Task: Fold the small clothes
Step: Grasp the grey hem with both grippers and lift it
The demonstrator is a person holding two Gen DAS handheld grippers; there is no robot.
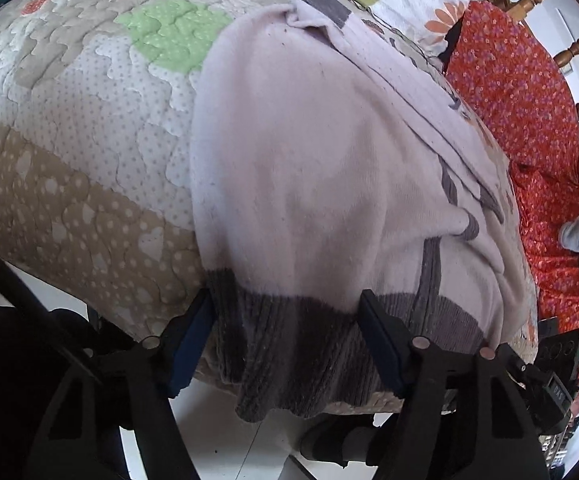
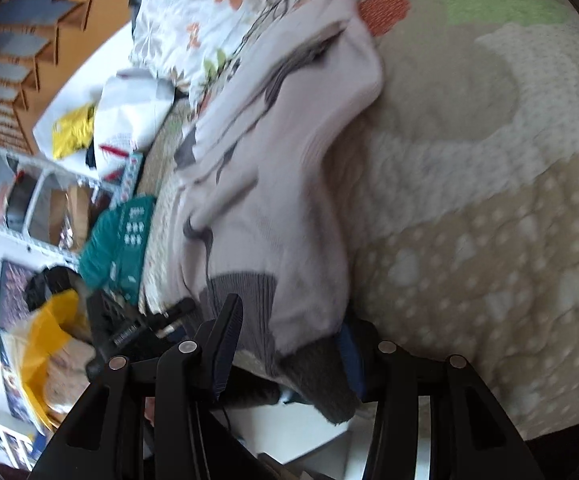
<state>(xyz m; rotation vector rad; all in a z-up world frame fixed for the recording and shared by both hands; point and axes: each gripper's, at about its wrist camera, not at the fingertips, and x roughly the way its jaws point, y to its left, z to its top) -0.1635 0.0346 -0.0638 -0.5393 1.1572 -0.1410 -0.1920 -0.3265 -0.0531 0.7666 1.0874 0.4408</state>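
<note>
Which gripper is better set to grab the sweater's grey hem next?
Probably left: the left gripper is open and squarely straddles the grey hem of the sweater. The right gripper is open at a hem corner, view blurred.

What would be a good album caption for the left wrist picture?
Left gripper, jaws open around the grey ribbed hem of a pale lilac sweater spread on a patchwork quilt.

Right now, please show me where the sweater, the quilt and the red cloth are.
sweater (image 1: 309,168): left wrist view, pale body panel.
quilt (image 1: 89,128): left wrist view, dotted white patch.
red cloth (image 1: 521,92): left wrist view, flowered middle.
</note>
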